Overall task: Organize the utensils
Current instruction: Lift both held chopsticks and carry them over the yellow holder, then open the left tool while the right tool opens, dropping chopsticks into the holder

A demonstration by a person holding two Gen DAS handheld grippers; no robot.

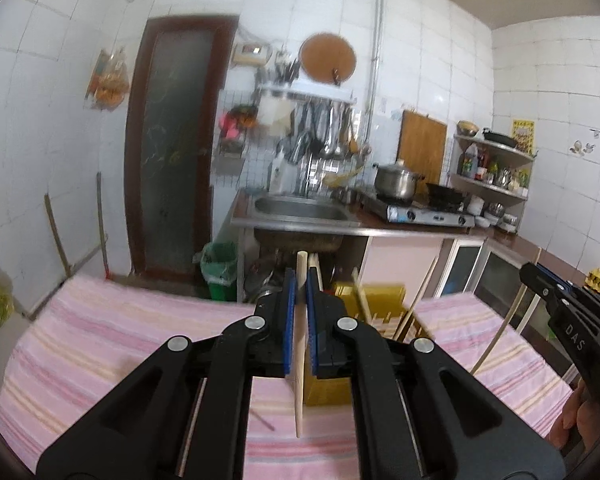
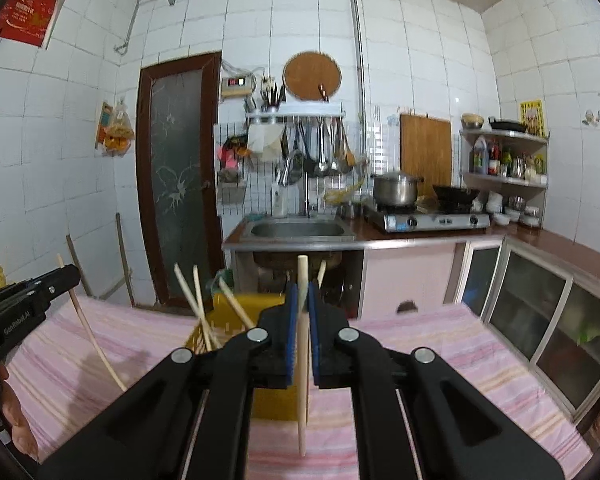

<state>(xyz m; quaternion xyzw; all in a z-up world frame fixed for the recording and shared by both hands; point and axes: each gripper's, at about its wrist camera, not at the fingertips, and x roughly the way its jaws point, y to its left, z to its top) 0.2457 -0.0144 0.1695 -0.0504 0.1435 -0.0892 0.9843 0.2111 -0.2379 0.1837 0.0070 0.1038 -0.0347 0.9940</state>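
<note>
Chopsticks of pale, smooth wood are pinched in both grippers. The left gripper [image 1: 301,280] has its blue ribbed pads pressed on one slim stick [image 1: 299,384], held near upright above a pink striped cloth [image 1: 100,344], its tip sticking out at 12 o'clock. The right gripper [image 2: 302,294] clamps another round stick [image 2: 302,392] the same way. A yellow plastic holder [image 2: 256,312] stands on the cloth at 12 o'clock from both grippers, mostly hidden behind the black fingers; several more sticks [image 2: 198,300] lean out of it toward 11 o'clock. Its slotted front is blurred and hard to make out. Beyond it sit a steel sink [image 2: 298,230] and a metal pot [image 2: 394,190] on a stove.
</note>
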